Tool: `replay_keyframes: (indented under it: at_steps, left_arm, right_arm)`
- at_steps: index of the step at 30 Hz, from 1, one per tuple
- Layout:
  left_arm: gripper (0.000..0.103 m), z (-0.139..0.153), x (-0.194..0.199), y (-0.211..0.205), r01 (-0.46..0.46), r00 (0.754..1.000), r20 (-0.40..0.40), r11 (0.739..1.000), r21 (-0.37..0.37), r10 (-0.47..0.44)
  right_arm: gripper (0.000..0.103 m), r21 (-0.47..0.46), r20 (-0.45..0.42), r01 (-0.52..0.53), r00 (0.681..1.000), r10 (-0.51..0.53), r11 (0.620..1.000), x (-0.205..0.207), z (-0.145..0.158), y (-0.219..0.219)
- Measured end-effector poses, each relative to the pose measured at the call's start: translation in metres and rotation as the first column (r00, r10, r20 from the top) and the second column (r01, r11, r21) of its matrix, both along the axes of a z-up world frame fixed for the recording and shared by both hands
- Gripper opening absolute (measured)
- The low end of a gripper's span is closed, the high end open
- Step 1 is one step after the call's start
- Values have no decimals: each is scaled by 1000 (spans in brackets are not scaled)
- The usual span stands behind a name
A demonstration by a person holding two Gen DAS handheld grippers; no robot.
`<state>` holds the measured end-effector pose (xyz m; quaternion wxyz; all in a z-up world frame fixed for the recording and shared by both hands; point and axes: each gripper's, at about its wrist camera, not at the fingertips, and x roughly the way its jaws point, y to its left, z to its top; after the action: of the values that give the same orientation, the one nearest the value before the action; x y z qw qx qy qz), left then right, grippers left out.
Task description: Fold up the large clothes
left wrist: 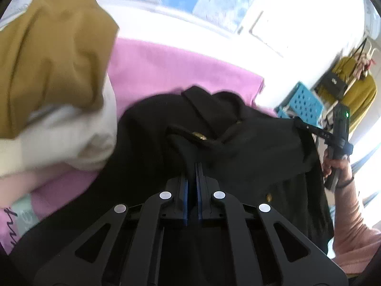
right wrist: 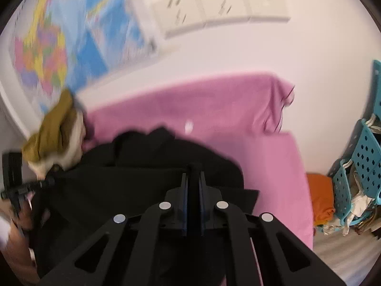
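Observation:
A black garment (left wrist: 238, 131) with gold buttons (left wrist: 202, 137) lies bunched on a pink sheet (left wrist: 166, 66). My left gripper (left wrist: 192, 165) is shut on a raised fold of its black fabric near the buttons. Off to the right, a hand holds my right gripper (left wrist: 297, 120), which pinches the garment's far edge. In the right wrist view the black garment (right wrist: 142, 166) spreads leftward, and my right gripper (right wrist: 194, 170) is shut with a strip of black cloth between its pads. My left gripper (right wrist: 51, 180) shows at the far left edge of the garment.
A mustard cloth (left wrist: 52, 47) over a cream one (left wrist: 78, 138) is piled on the sheet's left side. Blue perforated baskets (right wrist: 366, 147) with laundry and an orange cloth (right wrist: 320, 195) stand beyond the pink sheet's (right wrist: 214, 100) right edge. A map (right wrist: 71, 35) and sockets (right wrist: 214, 7) are on the wall behind.

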<state>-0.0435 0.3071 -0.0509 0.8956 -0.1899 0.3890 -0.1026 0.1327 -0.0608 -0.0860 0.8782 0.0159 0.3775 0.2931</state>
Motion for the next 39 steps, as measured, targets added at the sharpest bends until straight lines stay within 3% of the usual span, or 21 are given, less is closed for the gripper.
replay_keyframes:
  at_steps: [2,3,5,6,8,11,15,17,20,23,28,30,32,35,39]
  left_arm:
    - [15,-5,6,-1,3,1000,-24,1000,-3,-3]
    - [18,-12,12,-4,-4,998,-63,999,33,6]
    - [43,-23,20,-11,-14,992,-123,995,94,25]
    - [46,-26,22,-12,-11,990,-137,995,103,25]
    - [63,-30,24,-10,-19,986,-162,996,91,33]
    - [68,-29,23,-1,-29,987,-158,998,50,37]
    - [63,-32,25,-2,-25,985,-169,997,73,37]
    - [31,-34,26,-4,-6,985,-174,998,59,17]
    - [12,-33,27,-4,-21,986,-165,998,56,30]
    - [7,-29,22,1,-35,987,-154,998,49,43]
    - [9,-30,17,3,-46,985,-164,996,82,59]
    - [20,-30,15,5,-57,982,-172,994,96,73]
    - [55,-28,11,7,-63,983,-166,995,83,76]
    - [58,-19,-6,11,-71,990,-119,995,77,79]
    - [63,0,-42,13,-110,992,-46,982,152,118]
  right_arm:
    - [8,33,-11,38,999,-38,999,8,-3,-5]
    - [9,33,-35,49,998,-48,998,12,-7,-5]
    - [13,-32,-102,52,993,-55,998,22,-27,2]
    - [28,-60,-107,68,991,-74,996,24,-31,4]
    - [52,-94,-96,102,989,-111,990,22,-34,5]
    - [53,-80,-44,112,992,-116,990,12,-21,7]
    - [53,-148,85,73,995,-61,986,-13,4,28]
    - [53,-163,112,-1,994,20,987,-27,10,46]
    - [53,-181,55,-143,986,155,973,-39,-1,77]
    - [50,-207,-13,-227,973,229,952,-43,-23,105]
    - [48,-231,-114,-286,957,266,930,-46,-54,125]
    - [48,-229,-108,-291,956,273,929,-52,-51,125]
    - [48,-220,-98,-295,955,280,930,-57,-45,125]
    - [48,-204,-71,-328,945,321,922,-67,-32,132]
    - [49,-177,-70,-405,914,399,897,-79,-24,154]
